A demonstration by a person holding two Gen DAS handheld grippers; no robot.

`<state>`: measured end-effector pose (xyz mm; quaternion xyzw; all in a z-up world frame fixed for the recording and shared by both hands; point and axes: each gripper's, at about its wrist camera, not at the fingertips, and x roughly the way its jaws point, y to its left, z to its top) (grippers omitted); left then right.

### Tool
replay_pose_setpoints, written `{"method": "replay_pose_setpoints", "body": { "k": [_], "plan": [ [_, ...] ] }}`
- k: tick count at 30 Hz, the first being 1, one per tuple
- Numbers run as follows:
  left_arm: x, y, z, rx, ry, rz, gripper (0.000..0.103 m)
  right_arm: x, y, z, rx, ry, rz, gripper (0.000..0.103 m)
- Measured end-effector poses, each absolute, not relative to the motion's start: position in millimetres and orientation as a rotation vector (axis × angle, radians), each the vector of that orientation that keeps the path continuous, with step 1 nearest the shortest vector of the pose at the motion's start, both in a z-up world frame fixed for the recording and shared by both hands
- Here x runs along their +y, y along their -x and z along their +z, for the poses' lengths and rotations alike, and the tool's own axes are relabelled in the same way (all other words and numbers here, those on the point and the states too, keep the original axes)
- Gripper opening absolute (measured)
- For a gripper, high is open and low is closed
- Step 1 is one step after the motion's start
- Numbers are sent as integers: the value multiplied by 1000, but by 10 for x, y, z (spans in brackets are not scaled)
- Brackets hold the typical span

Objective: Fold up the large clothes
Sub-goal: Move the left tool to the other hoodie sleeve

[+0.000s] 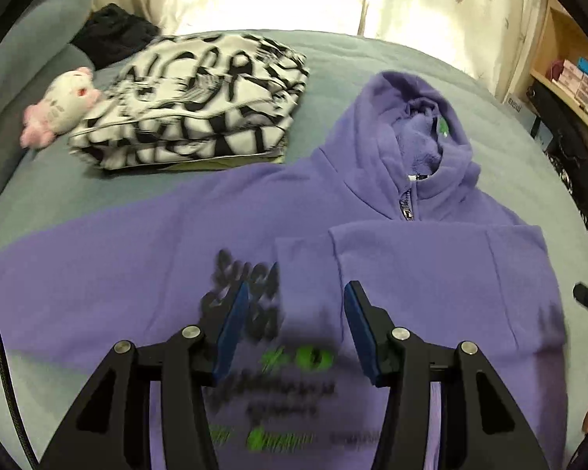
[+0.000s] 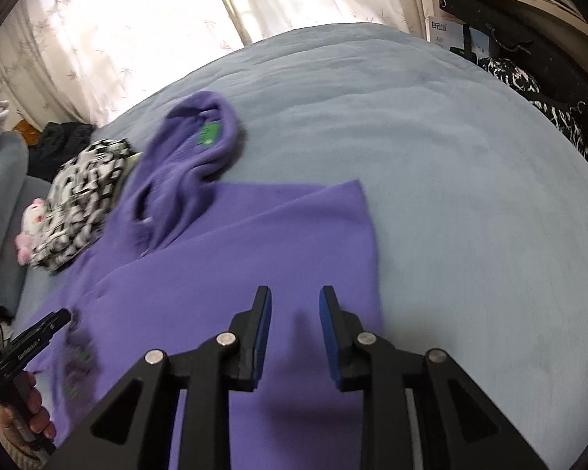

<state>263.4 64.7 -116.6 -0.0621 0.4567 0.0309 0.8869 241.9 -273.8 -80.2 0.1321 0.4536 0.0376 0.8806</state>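
Observation:
A purple zip hoodie [image 1: 98, 266] lies front up on the grey-blue bed [image 1: 509, 164], its hood [image 1: 411, 117] pointing away. Its right side is folded in over the printed chest [image 1: 431, 266]. My left gripper [image 1: 297, 290] hovers open above the print, with nothing between its blue pads. In the right wrist view the hoodie [image 2: 254, 243] fills the lower left, its folded edge running along the bed. My right gripper [image 2: 296, 291] hangs open over that folded part, holding nothing. A hand [image 2: 35, 411] holds the left gripper at the left edge.
A folded black-and-white patterned garment [image 1: 192, 98] lies at the far left beside a pink-and-white plush toy [image 1: 58, 105]. Dark clothes [image 1: 113, 31] are heaped behind them. A wooden shelf [image 1: 568, 78] and dark clutter [image 2: 529, 78] stand along the bed's right side. Curtains hang behind.

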Motion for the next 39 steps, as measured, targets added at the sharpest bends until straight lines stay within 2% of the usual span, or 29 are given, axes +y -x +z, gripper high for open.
{"method": "replay_pose_setpoints", "body": {
  "k": [4,6,11,15,19,29,39],
  "plan": [
    [768,-2155,-940,922,142,100,52,-2581,-1982,-659,951,-269,120,25],
    [828,-1882,-838,907,141,119,58,-2519,-1759,-598,948,-271,137,25],
    [925,-1240,-621,885,141,121,59,-2362,-1242,-497,932,-275,179,26],
    [1018,-805,-499,879,181,114,61,-2244,-911,-428,911,-312,225,33],
    [1122,-501,-452,890,235,96,64,-2111,-653,-370,890,-321,258,35],
    [1525,-214,-499,886,294,136,64,-1575,-377,-328,895,-245,328,35],
    [2169,-323,-738,904,397,159,64,-691,-463,-318,883,-91,422,35]
  ]
}}
